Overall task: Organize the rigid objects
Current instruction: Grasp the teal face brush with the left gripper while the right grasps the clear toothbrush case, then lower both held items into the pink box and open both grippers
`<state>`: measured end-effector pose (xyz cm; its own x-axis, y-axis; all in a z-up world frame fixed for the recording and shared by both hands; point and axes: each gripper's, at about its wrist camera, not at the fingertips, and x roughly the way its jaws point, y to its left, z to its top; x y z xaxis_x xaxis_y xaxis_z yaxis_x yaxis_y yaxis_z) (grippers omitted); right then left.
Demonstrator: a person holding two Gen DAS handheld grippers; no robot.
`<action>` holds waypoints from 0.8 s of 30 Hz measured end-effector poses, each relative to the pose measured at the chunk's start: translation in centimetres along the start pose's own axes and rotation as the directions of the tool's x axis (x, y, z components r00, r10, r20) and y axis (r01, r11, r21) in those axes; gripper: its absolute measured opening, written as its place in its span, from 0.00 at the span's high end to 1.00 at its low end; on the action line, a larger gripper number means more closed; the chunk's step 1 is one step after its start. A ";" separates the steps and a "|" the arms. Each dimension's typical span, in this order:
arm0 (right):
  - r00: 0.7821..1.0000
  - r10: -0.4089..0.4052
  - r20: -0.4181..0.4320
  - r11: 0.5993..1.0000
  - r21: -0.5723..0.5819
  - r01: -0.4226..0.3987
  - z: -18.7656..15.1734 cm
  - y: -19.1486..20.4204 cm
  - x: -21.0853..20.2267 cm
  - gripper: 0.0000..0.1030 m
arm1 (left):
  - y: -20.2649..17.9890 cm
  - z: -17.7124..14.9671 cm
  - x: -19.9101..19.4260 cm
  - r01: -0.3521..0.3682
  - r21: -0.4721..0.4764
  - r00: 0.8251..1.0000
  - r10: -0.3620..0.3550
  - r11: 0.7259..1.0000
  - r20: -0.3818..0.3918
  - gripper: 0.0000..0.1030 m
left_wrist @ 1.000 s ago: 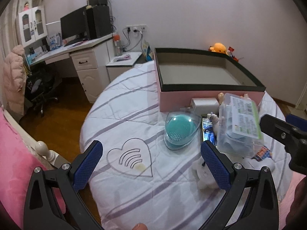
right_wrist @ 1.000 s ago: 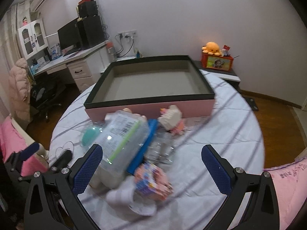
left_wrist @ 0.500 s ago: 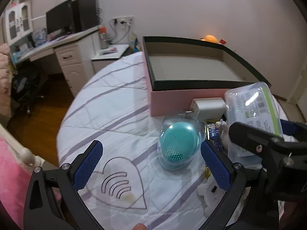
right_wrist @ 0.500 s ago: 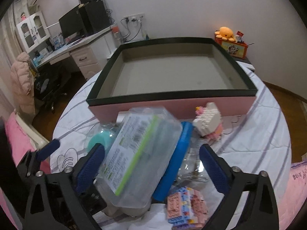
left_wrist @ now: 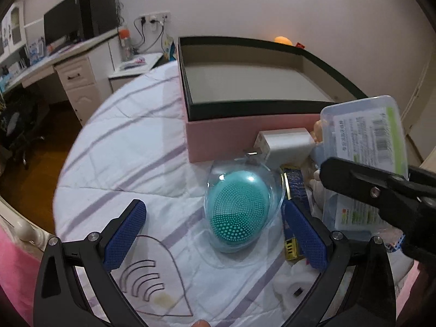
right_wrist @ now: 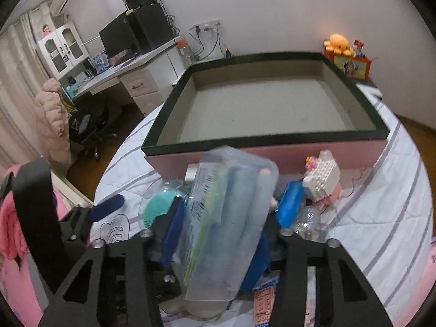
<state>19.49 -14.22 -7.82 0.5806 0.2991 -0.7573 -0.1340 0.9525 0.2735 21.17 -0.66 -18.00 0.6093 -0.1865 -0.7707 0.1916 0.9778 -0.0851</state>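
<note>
A clear plastic box [right_wrist: 223, 218] with a green-edged barcode label stands tilted between the pads of my right gripper [right_wrist: 218, 231]. Its jaws are closing and both blue pads press on the box's sides. In the left wrist view the same box [left_wrist: 365, 133] rises at the right behind the right gripper's black finger [left_wrist: 381, 199]. My left gripper [left_wrist: 215, 234] is open, low over the striped cloth. A teal bristle brush in a clear shell [left_wrist: 239, 212] lies between its pads, nearer the right one. The pink box with a dark rim [right_wrist: 272, 150] stands open behind.
A white charger block [left_wrist: 286, 144], a blue-and-gold pack [left_wrist: 293, 182], a blue case [right_wrist: 290, 204], a white brick toy [right_wrist: 323, 177] and a pink brick pack [right_wrist: 263, 308] crowd the pink box's front. The round table's edge [left_wrist: 62, 169] drops off left toward a desk [left_wrist: 76, 73].
My right gripper came forward around the clear plastic box and shut on it; the box now stands tilted up. My left gripper moved in toward the teal brush, still open.
</note>
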 end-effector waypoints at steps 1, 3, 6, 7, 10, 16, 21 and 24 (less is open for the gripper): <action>1.000 0.009 0.003 1.000 0.004 -0.009 -0.1 -0.1 0.0 0.58 | 0.2 0.1 0.2 0.002 -0.008 1.000 -0.002 1.000 -0.008 0.03; 1.000 0.024 0.010 1.000 0.014 -0.025 -0.2 -0.2 -0.2 0.61 | 0.5 0.4 0.5 0.009 -0.027 1.000 -0.010 1.000 -0.019 0.11; 0.998 0.049 0.030 0.998 0.029 -0.050 -0.2 -0.5 -0.8 0.66 | 0.0 0.7 0.5 0.021 -0.014 1.000 -0.021 1.000 -0.017 0.40; 0.998 0.055 0.035 0.998 0.032 -0.056 -0.3 -0.6 -0.9 0.66 | -0.1 0.8 0.7 0.032 -0.012 0.999 -0.032 0.999 -0.027 0.45; 0.996 0.081 0.042 0.995 0.055 -0.084 -0.5 -1.2 -1.4 0.66 | 0.0 0.8 0.7 0.037 -0.027 0.999 -0.037 0.999 -0.025 0.45; 0.992 0.106 0.068 0.992 0.062 -0.110 -0.8 -1.7 -2.4 0.67 | 1.0 0.5 -0.1 0.068 -0.077 0.997 -0.070 0.995 -0.022 0.45; 0.988 0.122 0.094 0.989 0.067 -0.129 -0.7 -2.1 -3.5 0.67 | 0.8 0.1 -1.9 0.042 -0.075 0.999 -0.042 0.996 0.005 0.45; 0.986 0.131 0.108 0.988 0.062 -0.138 -0.4 -2.3 -4.0 0.67 | 0.7 0.6 -3.4 0.039 -0.069 0.999 -0.036 0.997 0.035 0.45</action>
<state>17.15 -17.60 -5.63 0.6413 0.4133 -0.6465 -0.1630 0.8967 0.4116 19.69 0.55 -15.02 0.6288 -0.2250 -0.7443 0.1611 0.9741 -0.1584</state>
